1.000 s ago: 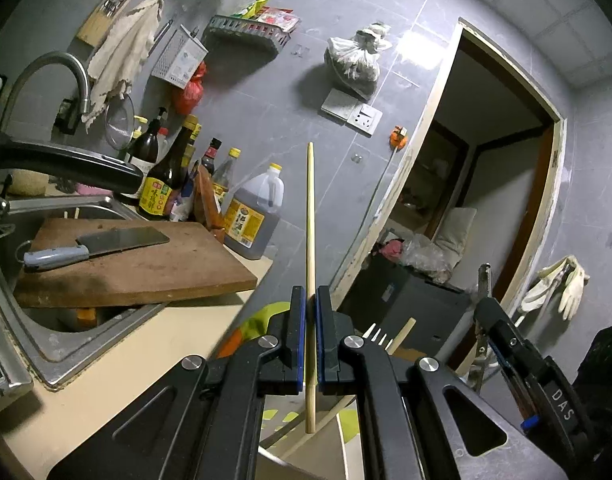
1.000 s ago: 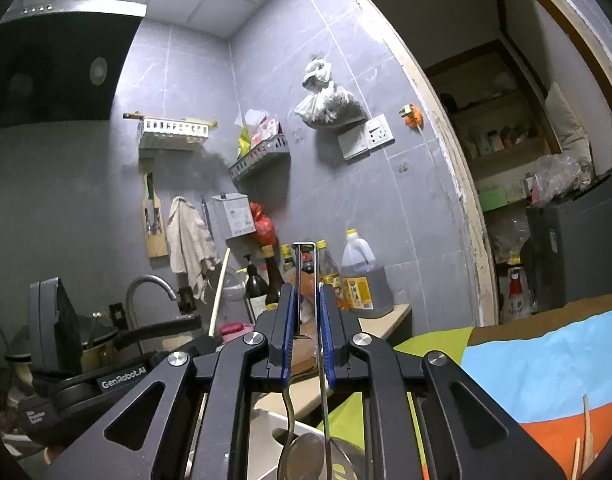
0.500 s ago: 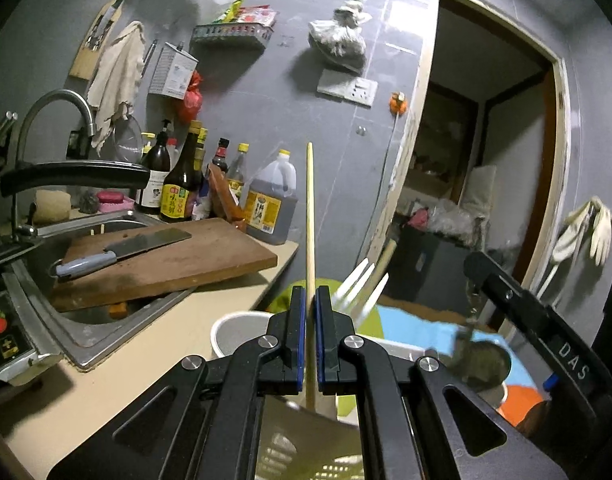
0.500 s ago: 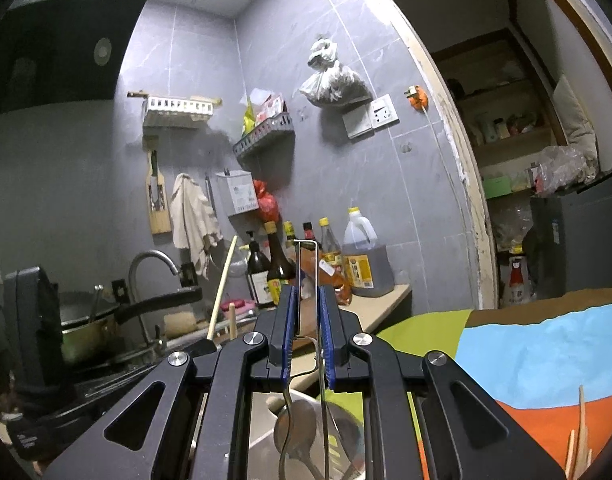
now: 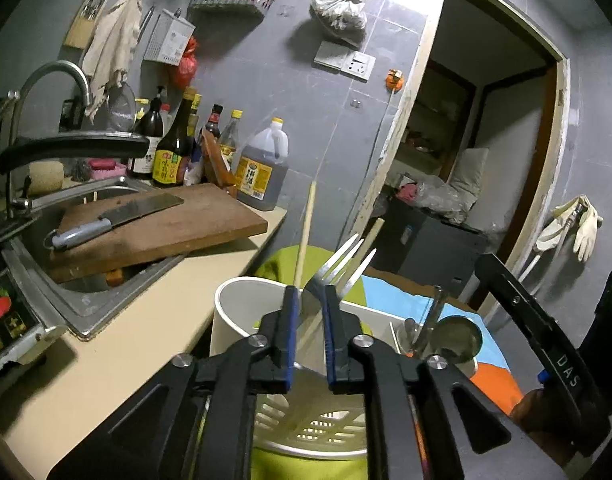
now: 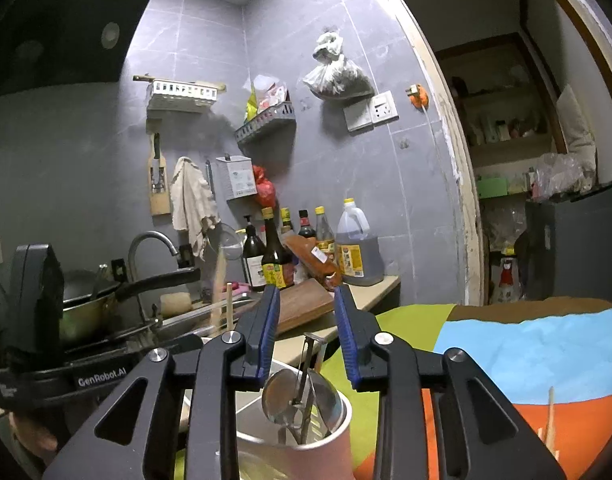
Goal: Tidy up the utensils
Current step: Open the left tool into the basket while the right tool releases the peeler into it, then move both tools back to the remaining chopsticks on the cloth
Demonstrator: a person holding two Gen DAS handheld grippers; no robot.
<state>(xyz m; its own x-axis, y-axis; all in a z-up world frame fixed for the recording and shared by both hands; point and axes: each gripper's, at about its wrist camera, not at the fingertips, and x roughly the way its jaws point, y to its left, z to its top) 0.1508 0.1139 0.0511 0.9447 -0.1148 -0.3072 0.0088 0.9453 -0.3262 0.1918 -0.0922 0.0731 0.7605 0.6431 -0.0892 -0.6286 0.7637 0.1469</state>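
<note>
Your left gripper (image 5: 309, 300) and right gripper (image 6: 306, 314), jaws just parted, empty, over pale wooden chopstick (image 5: 306, 232) and steel spoons (image 6: 281, 394) upright in the white utensil holder (image 5: 233, 300)

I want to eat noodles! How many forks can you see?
1. The fork stands tines-up in the white holder, just past the left tool. More could be hidden inside.

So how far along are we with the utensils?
Done: a chopstick and fork stand in the white holder, with the spoons in a compartment alongside. In hand: nothing; the left tongs and right tongs have just been opening, neither pinching anything. Left: loose chopsticks on the cloth.
</note>
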